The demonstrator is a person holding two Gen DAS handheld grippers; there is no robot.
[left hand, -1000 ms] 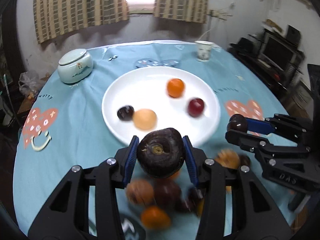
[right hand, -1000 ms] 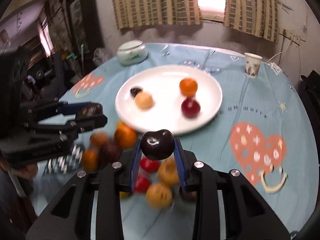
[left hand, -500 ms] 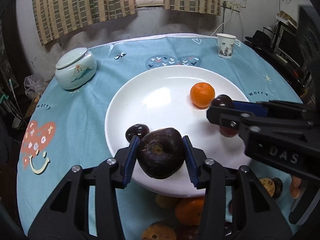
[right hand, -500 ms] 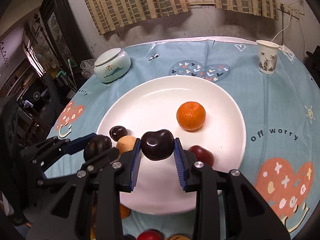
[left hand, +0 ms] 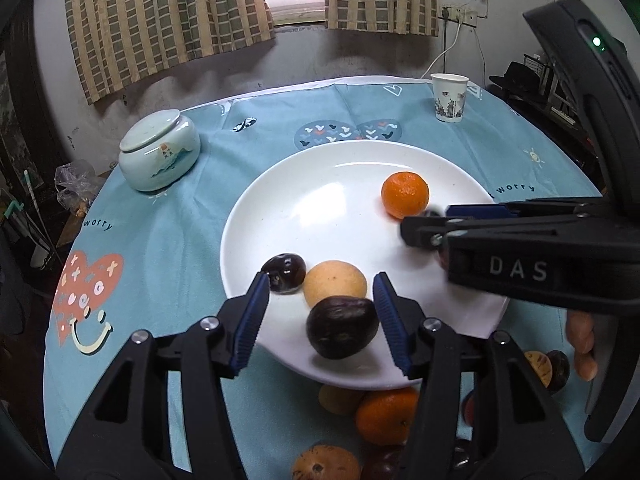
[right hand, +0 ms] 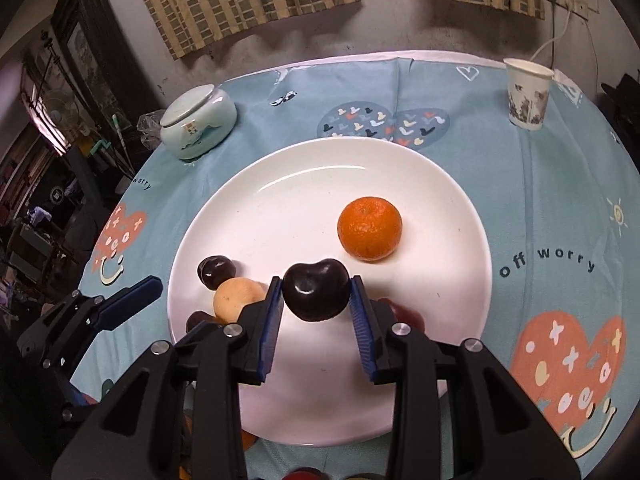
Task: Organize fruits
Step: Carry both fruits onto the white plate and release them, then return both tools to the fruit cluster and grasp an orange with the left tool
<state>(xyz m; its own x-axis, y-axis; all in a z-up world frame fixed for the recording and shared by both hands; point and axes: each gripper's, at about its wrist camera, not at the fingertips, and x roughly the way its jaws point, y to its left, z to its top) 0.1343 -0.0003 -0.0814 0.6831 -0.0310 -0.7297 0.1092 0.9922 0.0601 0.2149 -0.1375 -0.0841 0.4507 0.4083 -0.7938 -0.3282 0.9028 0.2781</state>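
Teal tablecloth (right hand: 520,184) reads "off worry" at 3 o'clock of the white plate (right hand: 304,184). Left gripper (left hand: 320,316), jaws just parted, straddles a dark fruit (left hand: 342,332) lying free at the plate's 6 o'clock. Right gripper (right hand: 316,308), marked "DAS" in the left view only, has just opened around a dark heart-shaped fruit (right hand: 315,289); pads just clear. Loose fruit pile (left hand: 384,416) below the plate shows clearly only in the left view.

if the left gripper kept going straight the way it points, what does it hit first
Most likely the dark fruit lying loose between the left gripper's just-opened jaws, then the white plate under it; depth is hard to judge.
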